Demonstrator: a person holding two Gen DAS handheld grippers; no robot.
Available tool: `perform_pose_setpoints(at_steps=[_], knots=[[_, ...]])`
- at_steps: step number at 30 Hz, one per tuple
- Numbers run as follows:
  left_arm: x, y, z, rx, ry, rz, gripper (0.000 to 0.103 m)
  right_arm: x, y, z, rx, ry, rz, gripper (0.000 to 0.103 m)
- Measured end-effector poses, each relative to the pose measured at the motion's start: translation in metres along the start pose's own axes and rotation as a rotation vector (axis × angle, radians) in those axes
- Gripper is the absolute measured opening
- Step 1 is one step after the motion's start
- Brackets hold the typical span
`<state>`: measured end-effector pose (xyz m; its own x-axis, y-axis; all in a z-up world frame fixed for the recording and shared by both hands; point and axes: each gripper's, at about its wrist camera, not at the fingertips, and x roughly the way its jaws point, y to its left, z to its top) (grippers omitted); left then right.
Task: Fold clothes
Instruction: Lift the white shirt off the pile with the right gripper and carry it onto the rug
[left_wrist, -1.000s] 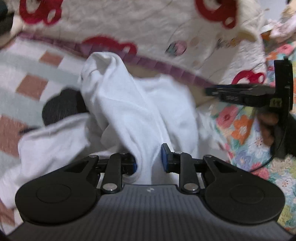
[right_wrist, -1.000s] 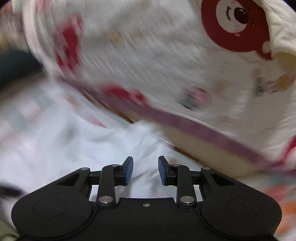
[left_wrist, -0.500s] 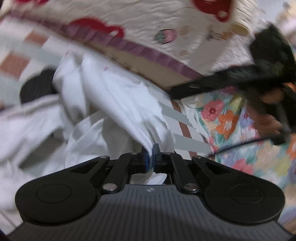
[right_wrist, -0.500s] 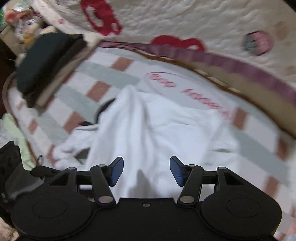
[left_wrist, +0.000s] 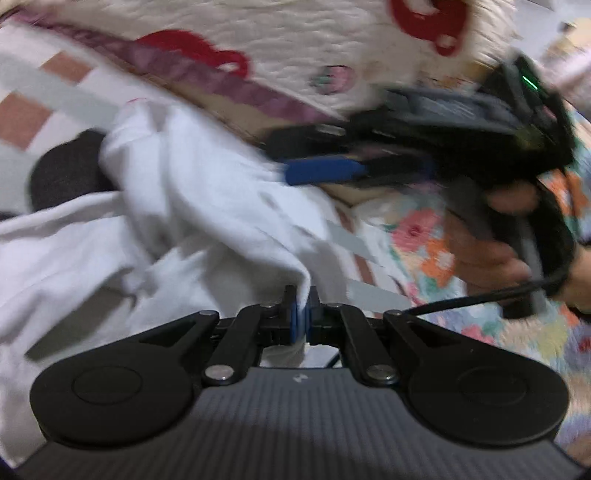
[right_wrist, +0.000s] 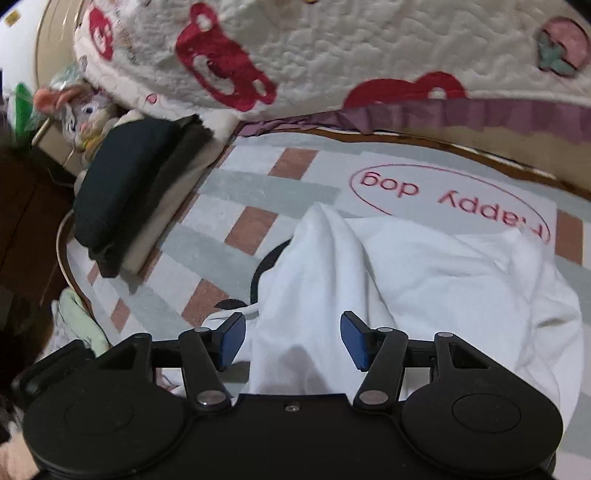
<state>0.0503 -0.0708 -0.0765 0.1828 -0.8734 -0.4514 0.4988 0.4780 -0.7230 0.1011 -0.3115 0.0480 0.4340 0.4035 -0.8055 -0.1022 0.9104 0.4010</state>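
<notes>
Pinched shut on a fold of the white garment (left_wrist: 207, 206), the left gripper (left_wrist: 302, 314) held the cloth at its blue pads, while the right gripper (right_wrist: 292, 341) stood wide open just over another ridge of the same garment with nothing between its fingers. That garment lay crumpled in soft ridges on a checked blanket (right_wrist: 258, 192) printed "happy dog", partly covering a black patch (left_wrist: 62, 173). Farther off lay a cream quilt (right_wrist: 332, 55) with red bear shapes and a stack of dark folded clothes (right_wrist: 125, 184).
</notes>
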Motion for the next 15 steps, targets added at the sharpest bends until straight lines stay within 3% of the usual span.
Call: perform_pose_setpoints(at_steps=[6, 10, 12, 13, 14, 15], knots=[[0.003, -0.001, -0.003, 0.027, -0.001, -0.042, 0.004, 0.053, 0.010, 0.027, -0.125, 0.047, -0.172, 0.074], [0.001, -0.012, -0.007, 0.121, -0.013, 0.026, 0.003, 0.075, 0.006, 0.035, -0.139, 0.072, -0.199, 0.075], [-0.001, -0.020, -0.008, 0.185, -0.021, 0.070, 0.004, 0.067, 0.002, 0.028, -0.069, 0.008, -0.154, 0.052], [-0.002, -0.023, -0.008, 0.213, -0.022, 0.083, 0.004, 0.063, 0.005, 0.024, -0.062, -0.002, -0.129, 0.023], [-0.003, -0.026, -0.008, 0.225, -0.024, 0.081, 0.004, 0.060, 0.009, 0.020, -0.069, -0.001, -0.102, 0.013], [-0.004, -0.028, -0.008, 0.229, -0.026, 0.072, 0.004, 0.053, 0.016, 0.016, -0.099, -0.020, -0.089, 0.013]])
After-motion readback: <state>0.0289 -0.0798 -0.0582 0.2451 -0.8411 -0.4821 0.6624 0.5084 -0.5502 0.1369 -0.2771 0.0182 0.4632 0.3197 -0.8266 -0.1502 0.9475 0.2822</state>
